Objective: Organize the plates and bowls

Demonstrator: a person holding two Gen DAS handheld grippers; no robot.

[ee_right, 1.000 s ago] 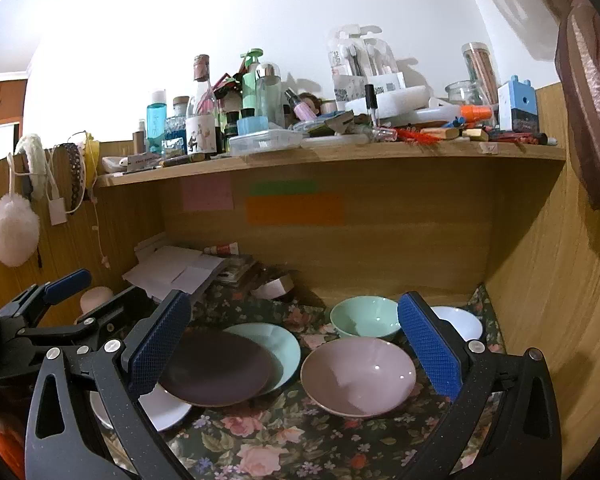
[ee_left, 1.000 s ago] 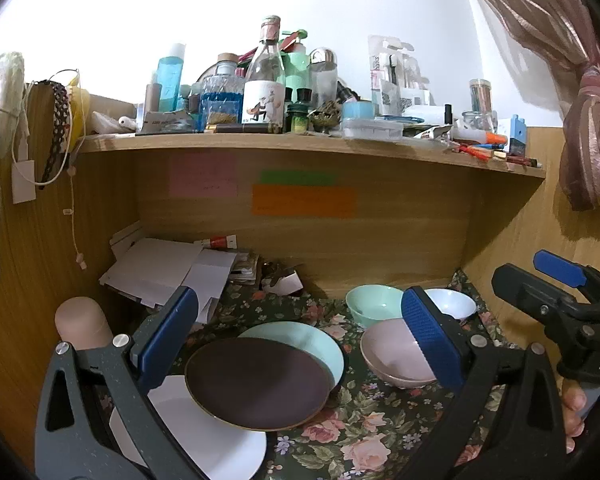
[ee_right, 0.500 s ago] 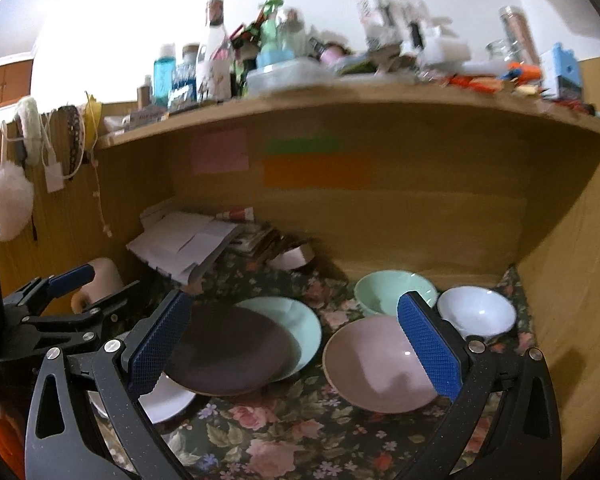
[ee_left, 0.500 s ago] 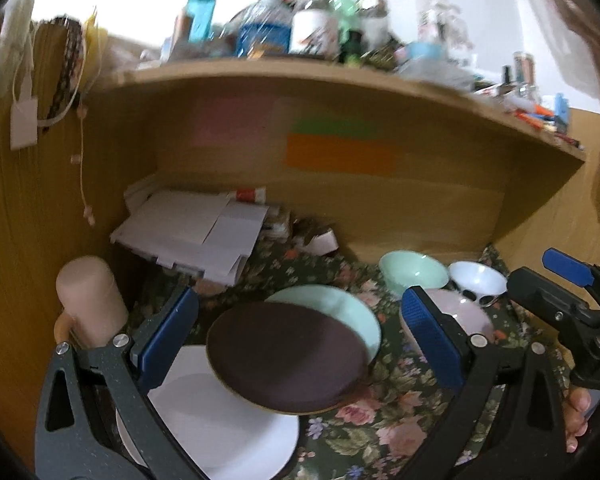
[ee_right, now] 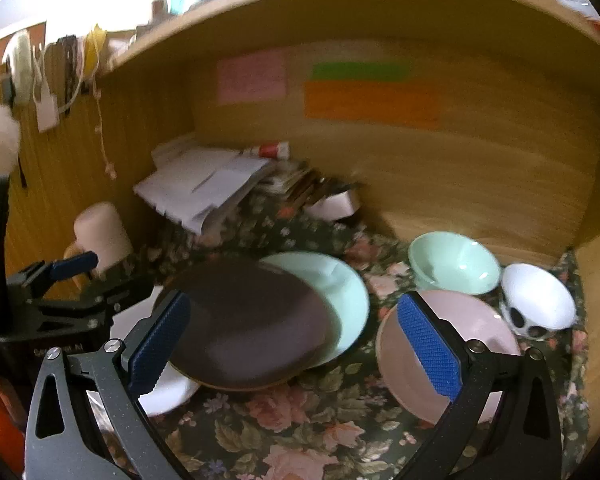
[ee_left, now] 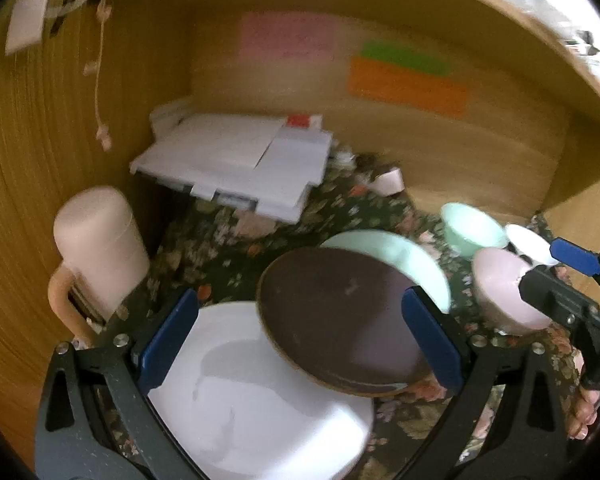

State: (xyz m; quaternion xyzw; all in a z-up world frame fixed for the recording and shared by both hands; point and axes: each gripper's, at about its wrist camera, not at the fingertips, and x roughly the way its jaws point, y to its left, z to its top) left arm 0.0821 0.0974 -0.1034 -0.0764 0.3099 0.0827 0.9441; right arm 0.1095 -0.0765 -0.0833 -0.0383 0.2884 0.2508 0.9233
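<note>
A dark brown plate (ee_left: 340,320) (ee_right: 248,320) overlaps a white plate (ee_left: 256,400) (ee_right: 160,392) on its left and a light green plate (ee_left: 400,256) (ee_right: 332,292) behind it. To the right sit a pink bowl (ee_left: 504,292) (ee_right: 476,344), a mint bowl (ee_left: 472,232) (ee_right: 452,264) and a small white bowl (ee_left: 528,240) (ee_right: 540,296). My left gripper (ee_left: 300,340) hangs open above the white and brown plates. My right gripper (ee_right: 292,348) is open over the brown plate's right part, its right pad above the pink bowl. Neither holds anything.
All dishes lie on a dark floral cloth (ee_right: 300,420) inside a wooden alcove. A pile of white papers (ee_left: 236,160) lies at the back left. A pink mug (ee_left: 100,248) stands by the left wall. Wooden walls close in on the left, back and right.
Both grippers have tilted down and moved closer to the dishes; the cluttered shelf top has slid out of view. The dishes have not moved and both grippers stay open.
</note>
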